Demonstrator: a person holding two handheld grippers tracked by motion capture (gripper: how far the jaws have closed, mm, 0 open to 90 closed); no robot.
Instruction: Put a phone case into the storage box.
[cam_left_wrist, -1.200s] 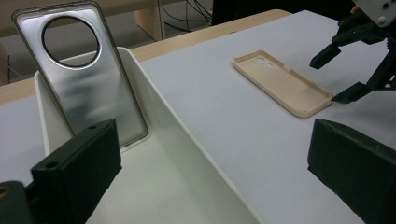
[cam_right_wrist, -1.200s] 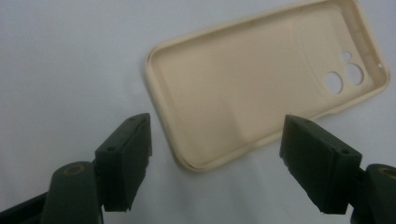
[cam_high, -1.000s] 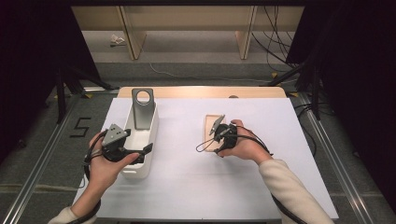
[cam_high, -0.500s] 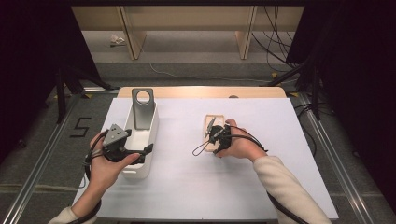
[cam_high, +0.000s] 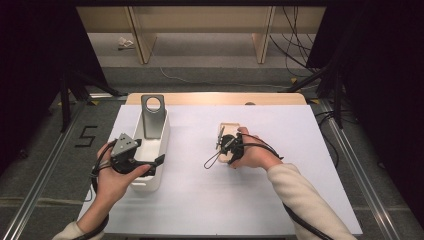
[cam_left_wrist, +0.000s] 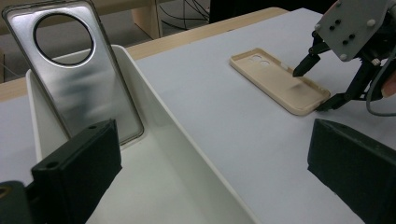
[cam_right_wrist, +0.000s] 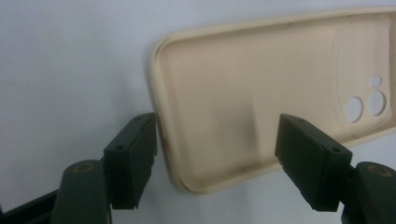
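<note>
A beige phone case lies hollow side up on the white table, camera holes at its far end. My right gripper points down at its near end, open. One jaw stands just outside the end wall and the other hovers over the inside; the same shows from the side. A silver phone case with a round hole leans upright in the far end of a white bin. My left gripper is open at the bin's near end, its jaws astride the bin's right wall.
The table's wooden back edge runs behind both cases. White tabletop stretches to the right and in front of my right hand. Cables trail from both grippers toward the forearms.
My right gripper has shifted a little to the left, settling at the beige case's near end. The left gripper and the bin have stayed put.
</note>
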